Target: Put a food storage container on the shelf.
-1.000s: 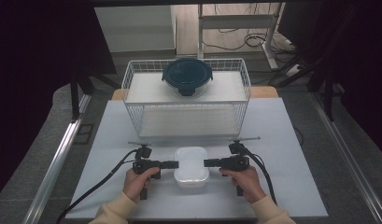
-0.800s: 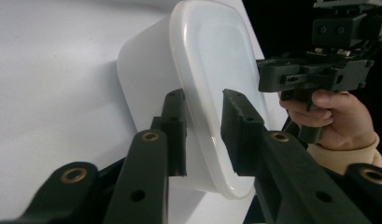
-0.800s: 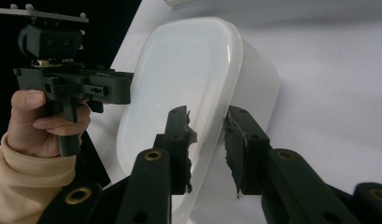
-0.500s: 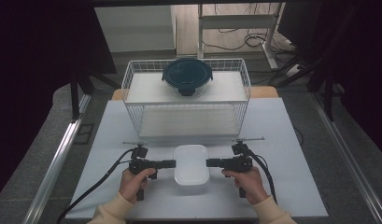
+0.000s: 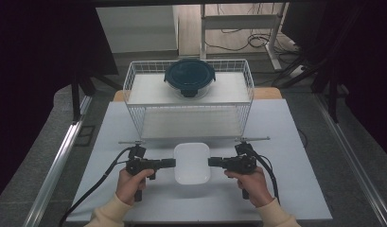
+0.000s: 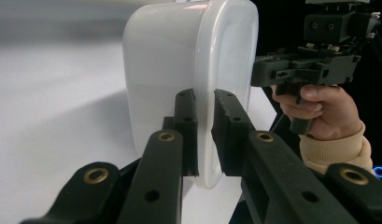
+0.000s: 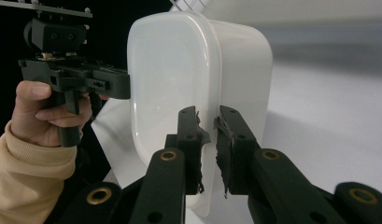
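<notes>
From above, you hold the white container [image 5: 192, 163] between your left gripper [image 5: 168, 162] and right gripper [image 5: 215, 161], near the table's [image 5: 295, 142] front edge, midway between its side edges. In the left gripper view, your jaws have just closed and pinch its rim [image 6: 208, 93]. The right gripper view shows the same pinch on the opposite rim [image 7: 213, 84].
</notes>
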